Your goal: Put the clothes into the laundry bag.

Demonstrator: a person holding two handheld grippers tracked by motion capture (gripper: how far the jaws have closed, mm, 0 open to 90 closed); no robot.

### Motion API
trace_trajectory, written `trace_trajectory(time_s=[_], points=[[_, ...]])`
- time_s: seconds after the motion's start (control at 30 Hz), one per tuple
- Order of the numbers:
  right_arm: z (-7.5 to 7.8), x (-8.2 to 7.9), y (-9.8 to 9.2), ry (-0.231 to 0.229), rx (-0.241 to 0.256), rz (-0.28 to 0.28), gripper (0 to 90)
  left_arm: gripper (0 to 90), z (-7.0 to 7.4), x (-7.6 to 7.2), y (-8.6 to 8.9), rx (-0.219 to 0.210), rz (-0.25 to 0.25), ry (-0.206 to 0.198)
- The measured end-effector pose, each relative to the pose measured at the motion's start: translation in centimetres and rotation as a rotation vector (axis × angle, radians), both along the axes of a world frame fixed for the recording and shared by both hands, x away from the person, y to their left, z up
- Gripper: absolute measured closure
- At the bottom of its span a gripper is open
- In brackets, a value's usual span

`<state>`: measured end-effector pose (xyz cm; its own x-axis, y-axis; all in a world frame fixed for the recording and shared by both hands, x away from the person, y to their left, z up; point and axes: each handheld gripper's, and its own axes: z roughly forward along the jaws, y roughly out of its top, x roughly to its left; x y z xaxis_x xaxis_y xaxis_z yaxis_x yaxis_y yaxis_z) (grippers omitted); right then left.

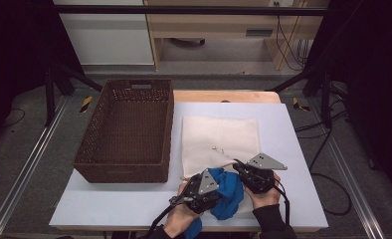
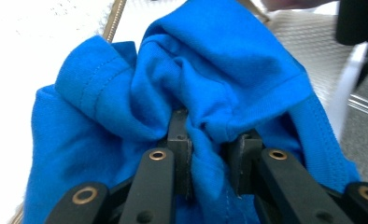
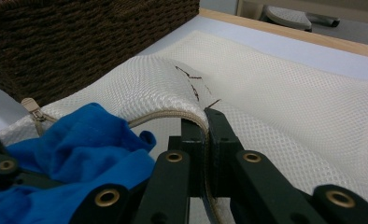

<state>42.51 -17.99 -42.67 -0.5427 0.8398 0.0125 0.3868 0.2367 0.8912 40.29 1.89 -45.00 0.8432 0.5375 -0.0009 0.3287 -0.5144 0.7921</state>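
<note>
A cream mesh laundry bag (image 1: pixel 220 142) lies flat on the table, its zipped opening toward me. My right gripper (image 1: pixel 241 168) is shut on the bag's zipper edge (image 3: pixel 182 114) and lifts it a little. A bunched blue garment (image 1: pixel 229 191) lies at the bag's mouth near the table's front edge. My left gripper (image 1: pixel 215 188) is shut on a fold of the blue garment (image 2: pixel 210 93), with cloth pinched between its jaws. In the right gripper view the blue garment (image 3: pixel 79 149) sits just left of the raised zipper edge, and the zipper pull (image 3: pixel 32 108) lies at the far left.
A dark brown woven basket (image 1: pixel 127 130) stands empty on the table's left half, right next to the bag. The pale blue tabletop (image 1: pixel 293 164) is bare to the right of the bag. A wooden strip (image 1: pixel 224 95) edges the far side.
</note>
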Motion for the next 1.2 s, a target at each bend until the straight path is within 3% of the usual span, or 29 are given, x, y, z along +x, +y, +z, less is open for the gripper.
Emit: trace_trajectory(time_s=[0.2,0.3,0.47,0.53,0.63,0.73,0.83,0.87,0.9,0.97,1.0,1.03,1.07,1.1,1.2], points=[[-0.1,-0.1,0.2,0.007,0.002,0.003,87.0,63.1,-1.6,1.0,-1.0,0.033,0.065,0.005],[-0.2,-0.1,0.2,0.010,-0.003,0.004,87.0,54.9,-1.9,1.2,-1.1,0.025,0.071,0.009],[-0.3,0.0,0.0,0.013,-0.001,0.002,87.0,38.7,-1.0,0.4,-0.5,-0.011,0.058,0.000],[-0.3,0.0,0.0,0.013,-0.002,0.001,87.0,34.1,0.5,-0.4,0.8,-0.054,0.071,-0.034],[-0.3,0.0,0.0,0.013,0.000,0.002,87.0,28.4,1.3,-1.0,2.3,-0.043,0.118,-0.075],[-0.3,0.0,0.0,0.015,-0.002,0.000,86.9,24.8,1.1,-0.9,3.2,-0.030,0.155,-0.068],[-0.4,0.0,0.1,0.017,-0.008,0.002,86.9,21.9,-0.4,0.0,4.0,-0.016,0.189,0.017],[-0.4,0.0,0.1,0.019,-0.009,0.002,86.9,22.3,-0.4,0.0,4.0,-0.016,0.189,0.017],[-0.4,0.0,0.1,0.020,-0.011,0.005,86.9,26.1,-0.9,0.2,4.0,-0.026,0.183,0.058],[-0.5,0.0,0.1,0.022,-0.008,0.004,86.9,37.6,-1.1,0.3,3.9,-0.017,0.180,0.074],[-0.5,0.0,0.1,0.022,-0.010,0.004,86.9,44.3,-1.1,0.3,3.9,-0.017,0.180,0.074],[-0.5,0.0,0.1,0.022,-0.010,0.004,86.9,44.3,-1.1,0.3,3.9,-0.015,0.177,0.076],[-0.5,0.0,0.1,0.022,-0.007,0.004,86.9,52.2,-1.0,0.2,3.9,-0.019,0.174,0.071],[-0.4,0.0,0.1,0.019,-0.010,0.002,86.9,66.6,-0.8,0.0,3.9,-0.021,0.158,0.070],[-0.5,0.0,0.1,0.021,-0.008,0.004,86.9,76.9,-0.5,-0.2,3.6,-0.019,0.143,0.063]])
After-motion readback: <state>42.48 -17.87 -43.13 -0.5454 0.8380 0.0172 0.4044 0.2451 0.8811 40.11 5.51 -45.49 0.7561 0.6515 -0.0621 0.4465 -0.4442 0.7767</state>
